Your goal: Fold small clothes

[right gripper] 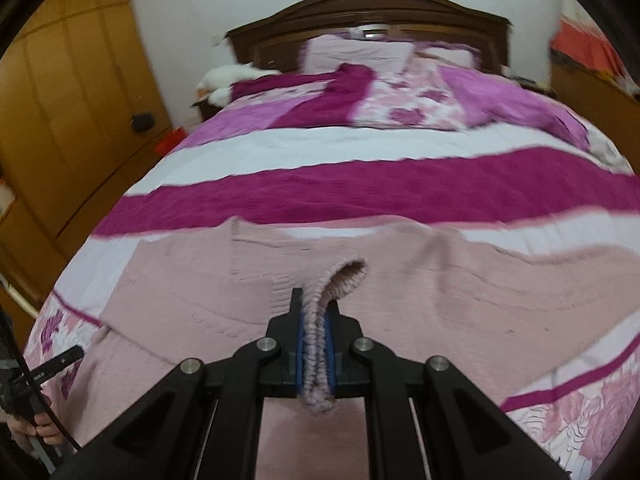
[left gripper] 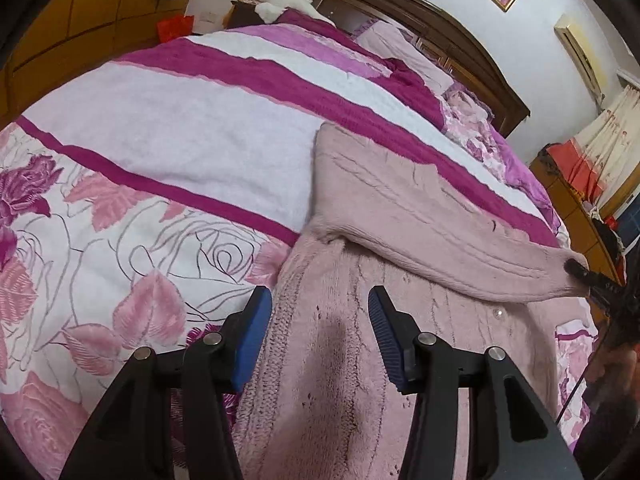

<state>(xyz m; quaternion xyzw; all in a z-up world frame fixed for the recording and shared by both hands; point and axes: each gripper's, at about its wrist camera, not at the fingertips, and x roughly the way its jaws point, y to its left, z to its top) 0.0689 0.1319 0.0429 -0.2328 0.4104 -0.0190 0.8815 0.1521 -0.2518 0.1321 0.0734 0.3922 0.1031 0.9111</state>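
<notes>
A pale pink knitted cardigan (left gripper: 360,312) lies spread on the bed. One sleeve (left gripper: 432,224) is folded across its body. My left gripper (left gripper: 320,304) is open and empty, just above the cardigan's left edge. My right gripper (right gripper: 315,312) is shut on the ribbed cuff (right gripper: 320,344) of that sleeve and holds it above the cardigan (right gripper: 460,292). The right gripper's tip shows at the sleeve end in the left wrist view (left gripper: 580,270). The left gripper's finger shows at the far left in the right wrist view (right gripper: 60,362).
The bed has a pink, white and magenta striped floral bedspread (left gripper: 180,132). Pillows (right gripper: 360,54) and a dark wooden headboard (right gripper: 368,4) are at the far end. A wooden wardrobe (right gripper: 68,100) stands to the left, a sideboard (left gripper: 576,208) to the right.
</notes>
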